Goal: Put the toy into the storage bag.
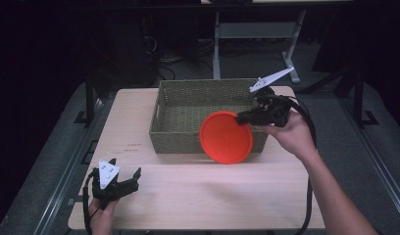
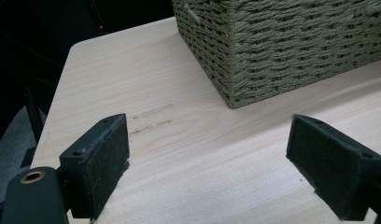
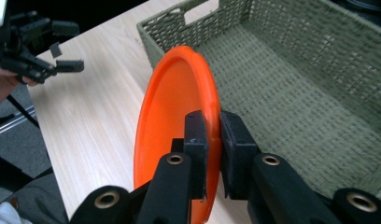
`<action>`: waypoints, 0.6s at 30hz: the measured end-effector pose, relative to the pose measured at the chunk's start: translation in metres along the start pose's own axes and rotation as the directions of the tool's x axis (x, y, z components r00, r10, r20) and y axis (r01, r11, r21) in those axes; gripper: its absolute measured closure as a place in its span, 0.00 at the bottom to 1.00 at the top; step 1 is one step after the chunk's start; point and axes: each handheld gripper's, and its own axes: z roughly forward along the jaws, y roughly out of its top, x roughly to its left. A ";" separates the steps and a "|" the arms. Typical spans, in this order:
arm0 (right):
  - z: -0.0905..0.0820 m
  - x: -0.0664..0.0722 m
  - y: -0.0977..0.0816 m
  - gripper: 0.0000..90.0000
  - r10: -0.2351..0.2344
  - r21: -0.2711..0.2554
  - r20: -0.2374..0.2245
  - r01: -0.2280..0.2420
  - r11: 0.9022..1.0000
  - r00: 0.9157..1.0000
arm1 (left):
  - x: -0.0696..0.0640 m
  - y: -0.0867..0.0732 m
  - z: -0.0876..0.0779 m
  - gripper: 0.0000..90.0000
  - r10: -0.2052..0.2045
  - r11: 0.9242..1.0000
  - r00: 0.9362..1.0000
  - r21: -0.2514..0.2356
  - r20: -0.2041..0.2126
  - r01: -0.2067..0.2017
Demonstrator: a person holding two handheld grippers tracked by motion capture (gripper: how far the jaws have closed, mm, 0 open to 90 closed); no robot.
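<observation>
Right gripper (image 3: 212, 135) clamps the orange plate (image 3: 172, 121) on edge, seemingly above the basket (image 1: 178, 132); left gripper (image 2: 207, 158) gapes empty.

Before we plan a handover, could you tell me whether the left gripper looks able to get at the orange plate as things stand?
Probably yes: the left gripper is open and empty, and bare table lies between it and the orange plate, which the right gripper holds by its rim.

Light wooden table (image 1: 198, 196), metal stand (image 1: 291, 58) behind

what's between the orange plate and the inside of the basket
Only the basket's near wall. The orange plate, clamped on edge by the right gripper, hangs at that wall; the basket floor looks bare.
</observation>
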 end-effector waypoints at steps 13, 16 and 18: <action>-0.001 -0.020 0.027 0.91 0.028 -0.016 0.023 -0.028 0.999 0.999 | 0.003 0.000 0.000 0.14 -0.005 1.000 1.000 0.008 -0.002 0.005; 0.001 -0.021 0.031 0.91 0.032 -0.011 0.028 -0.031 0.999 0.999 | 0.003 0.000 0.000 0.14 -0.007 1.000 1.000 0.006 -0.005 0.007; 0.003 -0.023 0.033 0.91 0.034 -0.013 0.031 -0.034 0.999 0.999 | 0.003 0.000 0.000 0.14 -0.008 1.000 1.000 0.006 -0.005 0.008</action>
